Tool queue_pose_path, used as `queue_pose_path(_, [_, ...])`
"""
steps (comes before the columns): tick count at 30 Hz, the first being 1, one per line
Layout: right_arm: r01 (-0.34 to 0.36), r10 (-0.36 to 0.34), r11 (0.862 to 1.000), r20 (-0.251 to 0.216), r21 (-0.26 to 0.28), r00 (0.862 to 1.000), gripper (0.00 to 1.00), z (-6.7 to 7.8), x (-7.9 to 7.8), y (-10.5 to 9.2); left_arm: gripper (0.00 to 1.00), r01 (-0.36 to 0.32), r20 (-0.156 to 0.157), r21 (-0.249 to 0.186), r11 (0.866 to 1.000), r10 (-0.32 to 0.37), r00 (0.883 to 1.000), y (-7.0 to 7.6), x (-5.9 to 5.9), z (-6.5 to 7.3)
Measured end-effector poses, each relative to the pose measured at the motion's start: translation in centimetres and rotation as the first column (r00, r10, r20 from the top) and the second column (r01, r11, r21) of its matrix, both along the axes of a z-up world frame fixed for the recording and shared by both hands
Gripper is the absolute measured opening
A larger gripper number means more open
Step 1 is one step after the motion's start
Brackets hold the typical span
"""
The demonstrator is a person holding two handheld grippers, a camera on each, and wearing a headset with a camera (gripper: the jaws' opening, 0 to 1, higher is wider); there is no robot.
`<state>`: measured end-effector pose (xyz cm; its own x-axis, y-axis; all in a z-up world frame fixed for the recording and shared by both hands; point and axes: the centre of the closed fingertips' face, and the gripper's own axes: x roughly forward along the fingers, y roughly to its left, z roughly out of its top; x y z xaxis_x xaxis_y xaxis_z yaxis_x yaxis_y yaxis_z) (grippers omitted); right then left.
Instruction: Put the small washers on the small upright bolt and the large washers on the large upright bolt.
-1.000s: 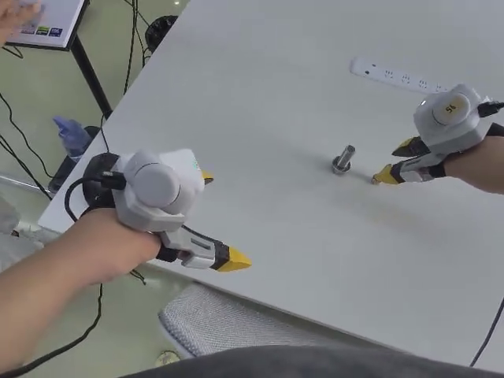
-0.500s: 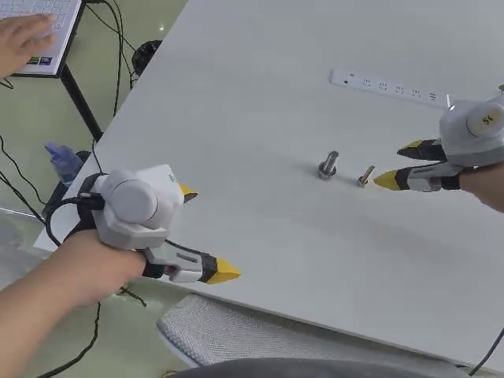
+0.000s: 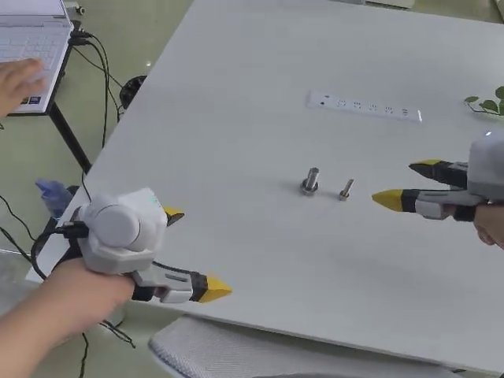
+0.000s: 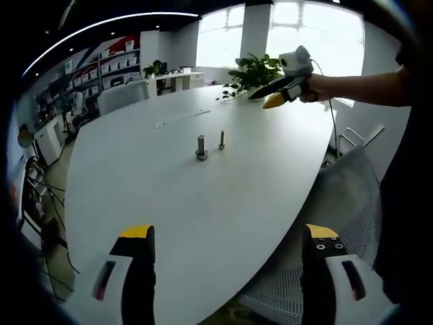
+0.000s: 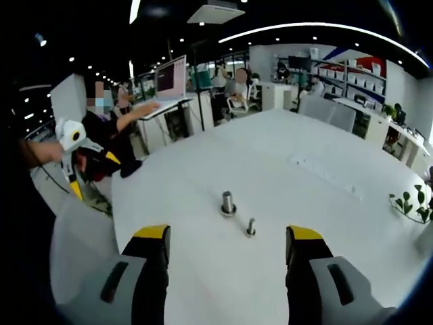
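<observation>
Two bolts stand upright near the middle of the white table: the large bolt on a wider base and, just right of it, the thin small bolt. My right gripper hovers open to the right of the small bolt, a short gap away, with nothing between its yellow fingertips. My left gripper is open and holds nothing at the table's near left edge, far from the bolts. Ahead of the jaws, the left gripper view shows the large bolt and small bolt. In the right gripper view the large bolt and small bolt stand close.
A white power strip lies beyond the bolts. A potted plant is at the far right edge. A grey chair sits under the near edge. Off the table's left, a person's hand rests on a laptop.
The head camera has shifted. My right gripper has drawn back to the right, leaving the small bolt standing free beside the large one. My left gripper stays at the near edge.
</observation>
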<state>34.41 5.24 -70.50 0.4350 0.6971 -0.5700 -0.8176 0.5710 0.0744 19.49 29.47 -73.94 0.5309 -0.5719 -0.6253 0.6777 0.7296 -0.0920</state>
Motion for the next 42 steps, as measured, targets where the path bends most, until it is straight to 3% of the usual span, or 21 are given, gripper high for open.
queue_pose_path(4, [0.004, -0.005, 1.0, 0.015, 0.014, 1.0, 0.75, 0.3, -2.0, -1.0, 0.9, -0.012, 0.019, -0.031, 0.999, 0.012, 1.0, -0.5, 0.4, 1.2])
queue_pose_path(10, [0.016, -0.019, 0.999, 0.077, 0.042, 0.997, 0.78, 1.1, -4.0, -2.1, 0.91, -0.022, 0.03, -0.056, 0.998, 0.023, 0.999, -0.9, 0.6, 1.8])
queue_pose_path(11, [0.026, -0.031, 0.998, 0.08, 0.059, 0.996, 0.79, 1.3, -4.4, -2.3, 0.91, -0.044, 0.053, -0.06, 0.997, 0.047, 0.997, -0.9, 1.0, 2.3])
queue_pose_path(13, [0.078, -0.089, 0.99, 0.096, 0.118, 0.991, 0.83, 2.0, -4.6, -2.8, 0.92, -0.052, 0.068, -0.09, 0.995, 0.058, 0.996, -1.2, 1.0, 3.1])
queue_pose_path(21, [0.045, -0.064, 0.99, 0.146, 0.133, 0.987, 0.89, 2.1, -8.0, -3.6, 0.95, -0.073, 0.06, -0.158, 0.985, 0.084, 0.995, -2.0, 0.8, 3.4])
queue_pose_path(26, [0.072, -0.098, 0.983, 0.156, 0.168, 0.983, 0.92, 1.7, -9.6, -4.1, 0.95, -0.076, 0.073, -0.186, 0.98, 0.091, 0.993, -2.3, 0.6, 3.8])
queue_pose_path(33, [0.09, -0.115, 0.981, 0.139, 0.174, 0.984, 0.92, 0.4, -10.7, -4.4, 0.98, -0.097, 0.087, -0.178, 0.979, 0.114, 0.99, -2.1, 0.5, 3.4])
queue_pose_path(36, [0.089, -0.108, 0.986, 0.128, 0.144, 0.986, 0.92, -0.3, -11.2, -4.5, 0.99, -0.132, 0.105, -0.168, 0.977, 0.151, 0.983, -1.5, 0.7, 3.3])
queue_pose_path(42, [0.099, -0.118, 0.983, 0.119, 0.156, 0.986, 0.92, -0.7, -11.8, -5.0, 1.0, -0.119, 0.093, -0.152, 0.981, 0.134, 0.987, -1.7, -0.3, 2.5])
